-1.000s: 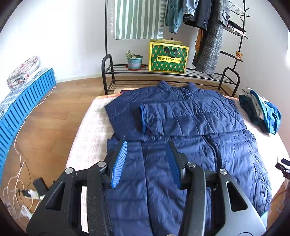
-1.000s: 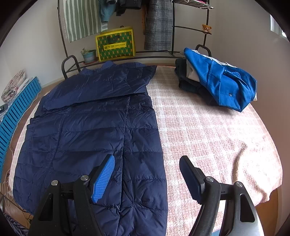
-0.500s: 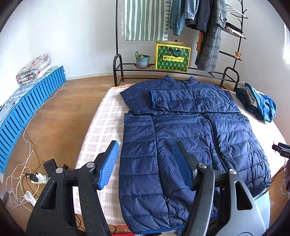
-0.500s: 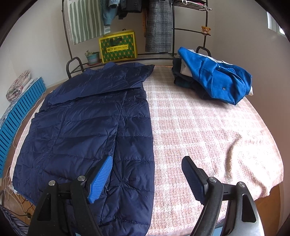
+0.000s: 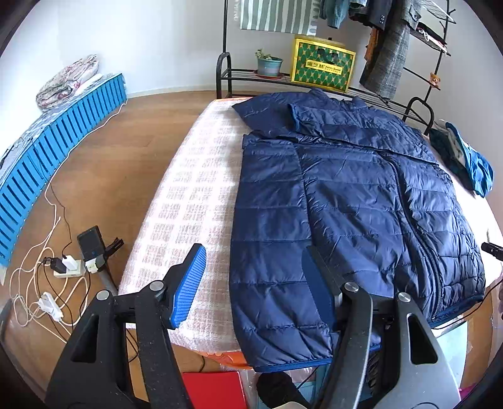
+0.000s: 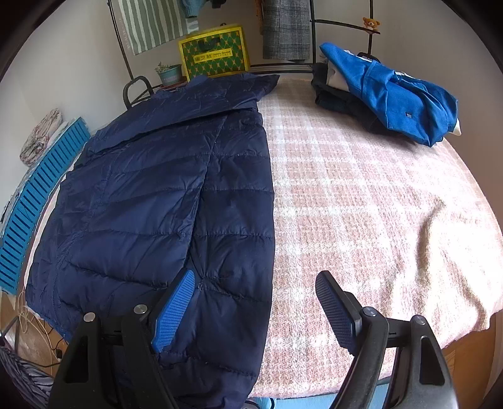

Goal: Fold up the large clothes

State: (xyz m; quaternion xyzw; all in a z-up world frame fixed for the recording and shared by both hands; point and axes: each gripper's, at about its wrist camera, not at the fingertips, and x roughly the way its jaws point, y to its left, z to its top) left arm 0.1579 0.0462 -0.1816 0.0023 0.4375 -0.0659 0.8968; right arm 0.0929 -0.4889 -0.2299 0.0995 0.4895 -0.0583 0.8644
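Flat on the pink-and-white checked blanket (image 6: 361, 195) of a bed, a navy quilted jacket (image 5: 345, 201) is spread with its collar towards the far end and its hem at the near edge. Its sleeves are seen folded across the upper chest, so that a rectangular shape is formed. The blanket is left bare on both sides of the jacket.

Above the near left corner of the jacket, the left gripper (image 5: 251, 283) is held with its jaws parted; nothing is pressed between them, and the jacket's left edge is seen through the gap. One blue ribbed pad (image 5: 188, 286) is seen over the blanket, the other over the quilting.

Similarly, the right gripper (image 6: 254, 308) is held wide apart above the jacket's near right corner, with nothing clamped. Its left pad is seen over the navy fabric and its right pad over the bare blanket, the jacket's right edge being framed between them.

At the far right of the bed, well apart from the jacket, a pile of clothes topped by a bright blue garment (image 6: 393, 94) is laid. Beyond the bed a black metal rack (image 5: 226, 69) is seen, on which a yellow-and-green box (image 5: 323, 64) and a potted plant (image 5: 267, 64) are stood, with a striped cloth (image 5: 276, 15) hung above. On the wooden floor to the left, white cables and a power strip (image 5: 67, 270) are scattered near a blue slatted panel (image 5: 53, 151).
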